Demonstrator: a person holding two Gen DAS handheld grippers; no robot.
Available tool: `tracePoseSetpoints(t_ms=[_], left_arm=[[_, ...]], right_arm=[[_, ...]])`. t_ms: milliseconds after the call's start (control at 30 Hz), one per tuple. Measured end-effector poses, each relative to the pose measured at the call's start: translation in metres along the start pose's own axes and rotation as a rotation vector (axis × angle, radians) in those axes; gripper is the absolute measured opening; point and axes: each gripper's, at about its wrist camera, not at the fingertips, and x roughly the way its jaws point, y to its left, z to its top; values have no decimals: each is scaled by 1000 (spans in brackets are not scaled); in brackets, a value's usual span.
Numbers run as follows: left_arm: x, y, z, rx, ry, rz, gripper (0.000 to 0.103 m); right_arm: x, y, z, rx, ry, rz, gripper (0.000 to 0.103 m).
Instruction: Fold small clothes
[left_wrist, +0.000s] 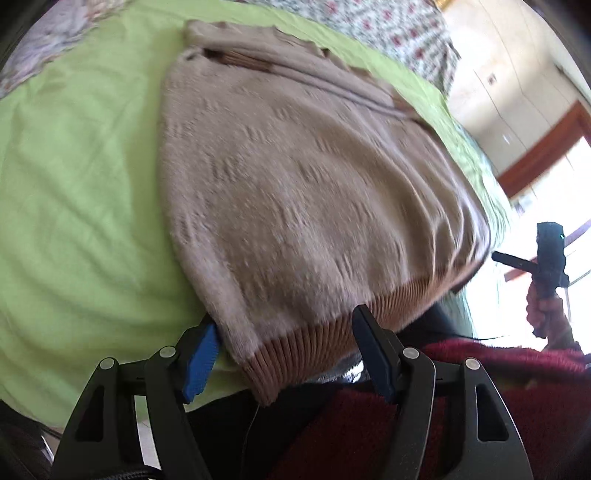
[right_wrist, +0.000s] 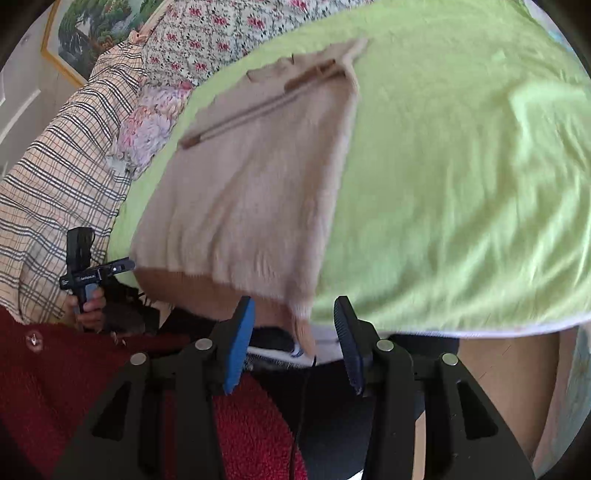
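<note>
- The left gripper has its fingers spread, with the ribbed tan hem of the beige knitted sweater between them; no pad presses the cloth.
- The right gripper is likewise spread around the sweater's hem corner, which droops over the bed's near edge.
- The sweater lies flat on the light green bedsheet, long axis running from the hem away to the collar.
- Bare sheet spreads wide beside it.
- Motion blur hides the knit's detail.
- Floral bedding lies beyond.
</note>
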Motion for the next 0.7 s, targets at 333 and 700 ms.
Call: tracePoseSetpoints(t_ms=[333, 700], left_arm=[[1, -1, -4, 71, 38, -7, 30], [-31, 3, -5, 20, -90, -86, 6]], right_arm=[[59, 24, -10, -116, 47, 52, 11], [2, 50, 20, -134, -103, 270, 9]])
